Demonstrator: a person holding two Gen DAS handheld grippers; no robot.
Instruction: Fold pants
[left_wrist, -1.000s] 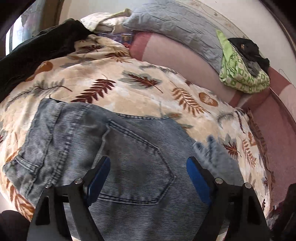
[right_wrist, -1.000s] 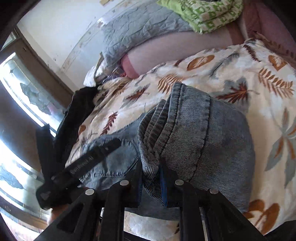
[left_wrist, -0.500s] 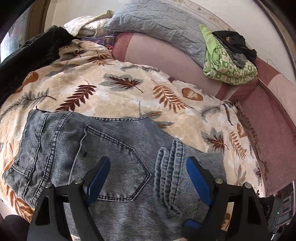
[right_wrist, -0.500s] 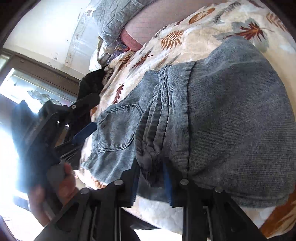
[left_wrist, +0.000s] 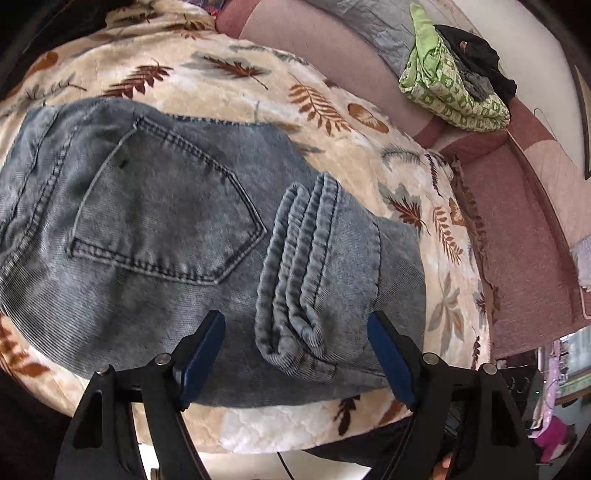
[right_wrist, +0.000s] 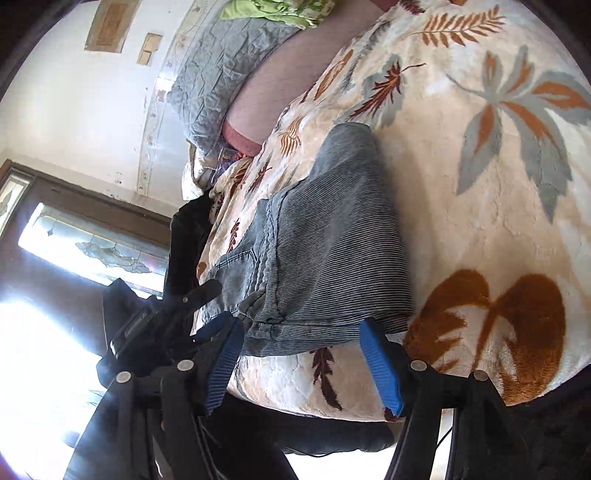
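Denim, faded blue: the pants (left_wrist: 155, 229) lay folded on the leaf-print blanket (left_wrist: 332, 110), back pocket (left_wrist: 162, 206) to the left and the stacked leg hems (left_wrist: 299, 258) laid over to its right. The left gripper (left_wrist: 295, 354) hung just above them, jaws apart and empty; the right gripper (right_wrist: 301, 362) was likewise spread and empty at the near edge. The hems looked bunched, so the top fold might slide off if nudged. Beyond lay a grey pillow (left_wrist: 369, 22), green cloth (left_wrist: 450, 85), and a window (right_wrist: 92, 243).
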